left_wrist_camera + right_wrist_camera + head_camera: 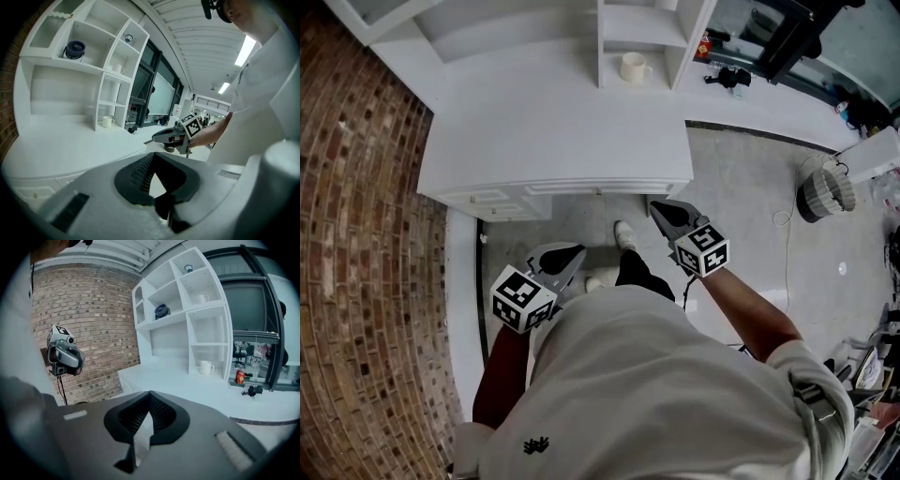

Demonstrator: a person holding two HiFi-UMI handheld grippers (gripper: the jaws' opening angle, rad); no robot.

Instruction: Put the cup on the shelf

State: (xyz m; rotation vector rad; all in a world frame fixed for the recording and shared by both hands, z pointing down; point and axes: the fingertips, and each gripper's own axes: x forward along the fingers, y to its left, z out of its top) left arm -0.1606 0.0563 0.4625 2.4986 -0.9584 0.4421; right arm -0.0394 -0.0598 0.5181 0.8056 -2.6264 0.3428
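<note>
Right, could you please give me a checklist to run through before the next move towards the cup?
1. Cup found: ok. The cup stands upright on the counter, in the lowest bay of the shelf unit.
2. Fingers open for a grasp: not ok. The left gripper and right gripper are both shut and empty.
3. Gripper near the cup: not ok. Both hang low, short of the counter's front edge.
4. Path to the cup: ok. The counter between its edge and the cup is bare.
5. Free shelf space: ok. The middle bay, just above the cup, looks empty.
</note>
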